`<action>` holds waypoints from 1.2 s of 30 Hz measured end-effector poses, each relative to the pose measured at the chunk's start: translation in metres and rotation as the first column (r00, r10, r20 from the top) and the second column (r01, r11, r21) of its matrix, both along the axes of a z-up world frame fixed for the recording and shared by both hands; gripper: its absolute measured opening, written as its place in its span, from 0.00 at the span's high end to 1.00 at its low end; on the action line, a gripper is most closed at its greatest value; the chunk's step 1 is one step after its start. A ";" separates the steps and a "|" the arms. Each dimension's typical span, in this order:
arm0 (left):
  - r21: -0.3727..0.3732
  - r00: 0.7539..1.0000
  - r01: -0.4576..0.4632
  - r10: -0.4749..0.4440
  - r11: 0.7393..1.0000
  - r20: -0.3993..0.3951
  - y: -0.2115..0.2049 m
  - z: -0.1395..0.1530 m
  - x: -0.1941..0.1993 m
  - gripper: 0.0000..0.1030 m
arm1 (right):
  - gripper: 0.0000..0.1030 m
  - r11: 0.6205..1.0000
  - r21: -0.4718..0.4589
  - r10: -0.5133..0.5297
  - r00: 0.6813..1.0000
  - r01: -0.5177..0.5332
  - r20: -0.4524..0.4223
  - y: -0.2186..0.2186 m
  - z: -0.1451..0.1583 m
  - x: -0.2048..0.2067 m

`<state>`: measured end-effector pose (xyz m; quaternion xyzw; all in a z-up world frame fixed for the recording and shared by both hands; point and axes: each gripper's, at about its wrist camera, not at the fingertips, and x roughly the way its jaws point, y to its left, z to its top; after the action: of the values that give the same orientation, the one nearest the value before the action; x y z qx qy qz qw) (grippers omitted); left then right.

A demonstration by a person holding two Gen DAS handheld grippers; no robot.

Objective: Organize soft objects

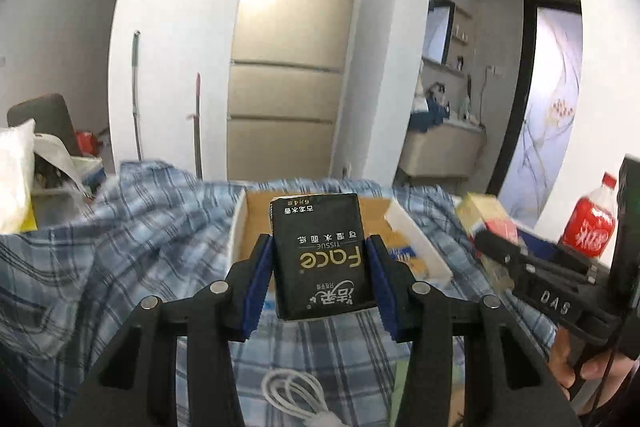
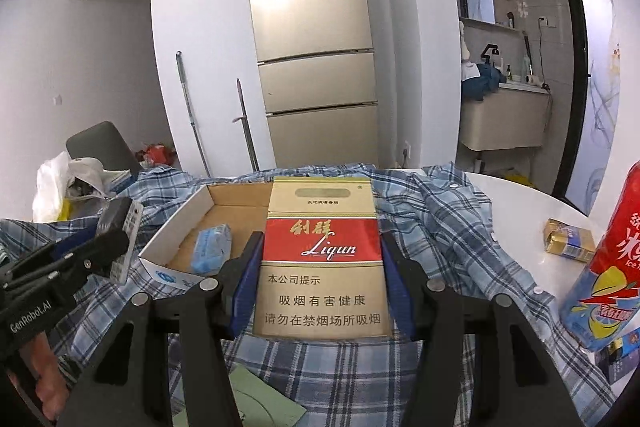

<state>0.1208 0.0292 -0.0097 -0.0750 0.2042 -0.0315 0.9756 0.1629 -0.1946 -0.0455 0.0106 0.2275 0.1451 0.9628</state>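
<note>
Left gripper (image 1: 320,263) pinches a black tissue pack (image 1: 320,255); right gripper (image 2: 320,267) clamps a cigarette carton (image 2: 322,259), both above the cardboard tray (image 2: 176,227).

L gripper (image 1: 320,263) clamped on black tissue pack (image 1: 320,259), blue pads (image 1: 256,283) pressing both sides. Just ahead: open box (image 1: 416,239) on plaid shirt (image 1: 132,227). White cable (image 1: 292,395) below gripper. R gripper (image 1: 496,247) to the right w/ red-yellow pack (image 1: 488,219); red bottle (image 1: 592,223) beyond it.
</note>
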 end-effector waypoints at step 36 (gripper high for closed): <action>0.069 1.000 0.030 -0.031 0.997 0.006 -0.018 0.061 0.004 0.52 | 0.47 0.996 -0.080 -0.029 0.994 0.038 0.108 0.009 0.007 -0.011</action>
<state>0.1249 0.0115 0.0509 -0.0382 0.2026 -0.0395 0.9777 0.1524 -0.1854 -0.0386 -0.0328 0.1811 0.1199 0.9756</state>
